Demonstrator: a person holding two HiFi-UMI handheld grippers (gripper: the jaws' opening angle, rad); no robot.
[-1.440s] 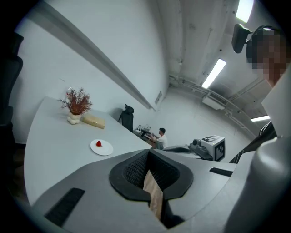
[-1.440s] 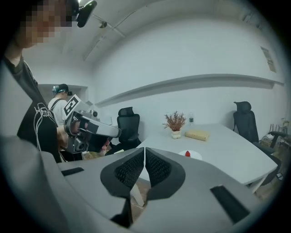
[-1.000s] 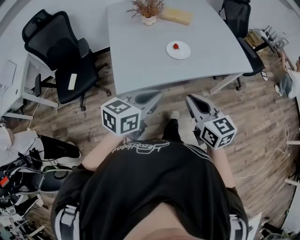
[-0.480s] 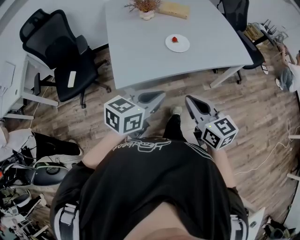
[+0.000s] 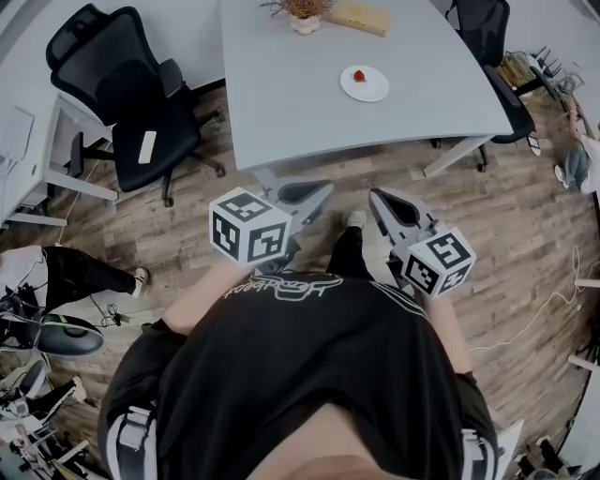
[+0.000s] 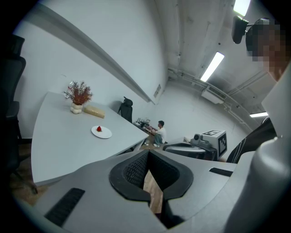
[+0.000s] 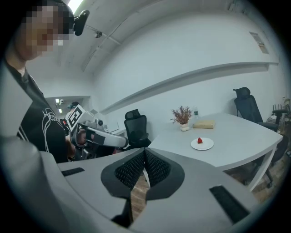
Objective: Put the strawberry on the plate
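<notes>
A: First entry, the task's thing?
B: One small red strawberry [image 5: 357,75], lying on the round white plate [image 5: 374,90], upper centre-right of the head view. The plate stood on the pale grey tabletop [image 5: 291,103], well apart from both tools.

A: Left tool?
B: Left tool [image 6: 148,154]: grey, two-jawed, marker cube at its rear. Its jaws were together at the tips, with nothing between the ribbed black pads [image 6: 132,171]. Only the wood-plank floor [image 5: 525,216] showed through the slit below them. It was held at the centre of the head view, near the tabletop's front edge.

A: Right tool?
B: Right tool [image 7: 144,154]: same pattern. Jaws closed, empty. It sat beside the left one without touching it, and both pointed toward the tabletop.

A: Other entries?
B: One dried plant in a white pot [image 5: 306,21] and one tan oblong block [image 5: 356,16], side by side at the tabletop's far edge, top of frame. One black mesh office chair [image 5: 131,103], upper left, on the floor.
</notes>
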